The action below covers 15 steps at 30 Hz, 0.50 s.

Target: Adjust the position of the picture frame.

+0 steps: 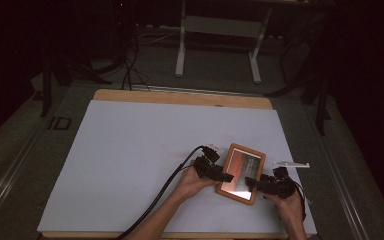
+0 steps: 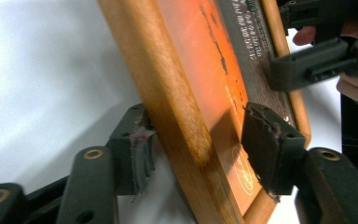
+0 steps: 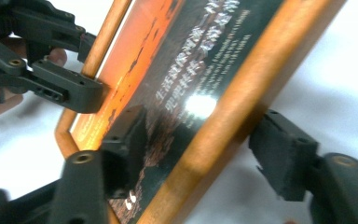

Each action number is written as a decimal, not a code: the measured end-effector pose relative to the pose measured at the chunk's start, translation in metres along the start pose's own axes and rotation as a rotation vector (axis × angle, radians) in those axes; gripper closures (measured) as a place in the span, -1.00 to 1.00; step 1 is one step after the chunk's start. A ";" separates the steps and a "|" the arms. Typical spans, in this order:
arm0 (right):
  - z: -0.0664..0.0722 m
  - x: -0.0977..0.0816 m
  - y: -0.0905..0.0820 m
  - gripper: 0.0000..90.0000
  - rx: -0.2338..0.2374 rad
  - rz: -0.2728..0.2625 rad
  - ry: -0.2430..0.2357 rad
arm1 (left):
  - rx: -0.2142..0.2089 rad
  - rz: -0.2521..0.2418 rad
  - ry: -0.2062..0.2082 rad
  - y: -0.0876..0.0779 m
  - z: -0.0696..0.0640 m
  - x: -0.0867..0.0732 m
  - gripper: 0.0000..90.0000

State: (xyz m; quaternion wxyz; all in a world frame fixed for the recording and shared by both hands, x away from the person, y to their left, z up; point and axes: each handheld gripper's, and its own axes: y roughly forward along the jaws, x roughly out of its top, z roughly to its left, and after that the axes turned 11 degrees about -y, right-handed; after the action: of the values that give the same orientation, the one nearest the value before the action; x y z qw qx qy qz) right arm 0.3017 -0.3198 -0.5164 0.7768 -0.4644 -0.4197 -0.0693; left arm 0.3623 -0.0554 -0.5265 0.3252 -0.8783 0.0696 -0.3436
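Frame (image 1: 241,173): on table (image 1: 130,165), near front right, one edge tipped up.
Left gripper (image 1: 219,174): spread around left rim, not pinching.
Right gripper (image 1: 258,183): spread around right rim, likely to lift evenly.

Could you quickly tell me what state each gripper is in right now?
Left gripper: open, jaws astride the wooden picture frame edge, not pressing.
Right gripper: open, jaws astride the frame's other edge, one pad apart.

A wooden-framed picture (image 1: 241,173), orange with dark printed text, sits tilted on the white table near its front right.
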 end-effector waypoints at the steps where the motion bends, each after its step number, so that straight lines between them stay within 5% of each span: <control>1: 0.000 0.000 0.000 -0.13 0.000 0.000 0.000 | 0.000 0.000 0.000 0.000 0.000 0.000 0.04; 12: 0.004 0.005 -0.024 0.35 0.069 -0.134 -0.009 | -0.022 -0.068 0.022 -0.033 -0.008 -0.008 0.46; 15: 0.007 0.008 -0.028 0.37 0.064 -0.145 -0.039 | 0.013 -0.090 0.045 -0.038 -0.013 -0.009 0.49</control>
State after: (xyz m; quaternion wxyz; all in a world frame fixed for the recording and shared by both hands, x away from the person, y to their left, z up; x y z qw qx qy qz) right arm 0.2889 -0.3278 -0.4910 0.7758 -0.4090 -0.4692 -0.1031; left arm 0.3431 -0.0294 -0.5012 0.3133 -0.8704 0.0353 -0.3781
